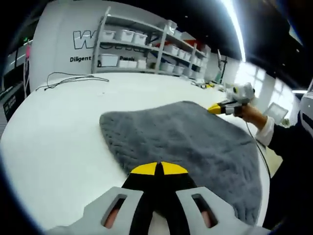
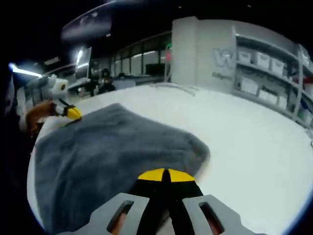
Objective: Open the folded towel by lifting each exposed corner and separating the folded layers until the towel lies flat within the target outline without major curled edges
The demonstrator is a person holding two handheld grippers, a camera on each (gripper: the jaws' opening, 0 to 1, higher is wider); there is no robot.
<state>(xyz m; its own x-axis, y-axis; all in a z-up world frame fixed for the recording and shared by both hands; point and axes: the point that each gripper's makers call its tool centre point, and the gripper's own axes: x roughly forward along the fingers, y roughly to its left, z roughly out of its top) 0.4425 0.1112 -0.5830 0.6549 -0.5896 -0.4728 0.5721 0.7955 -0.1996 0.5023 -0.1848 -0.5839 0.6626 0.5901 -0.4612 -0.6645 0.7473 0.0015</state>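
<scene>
A grey quilted towel [image 1: 186, 142] lies spread on the white table [image 1: 63, 127], slightly raised and taut between two corners. My left gripper [image 1: 159, 169] has its yellow-tipped jaws pressed together on the towel's near edge. In the same view my right gripper [image 1: 221, 108], held by a hand, pinches the far corner. In the right gripper view the towel [image 2: 107, 156] stretches away from my right gripper [image 2: 165, 175], whose jaws are shut on the near corner. My left gripper [image 2: 72, 113] grips the far left corner there.
Shelves with white bins [image 1: 146, 49] stand behind the table beside a lettered wall. A thin dark cable [image 1: 68, 79] lies on the far part of the table. A person's dark sleeve [image 1: 288, 142] is at the right edge. People stand far back [image 2: 100, 81].
</scene>
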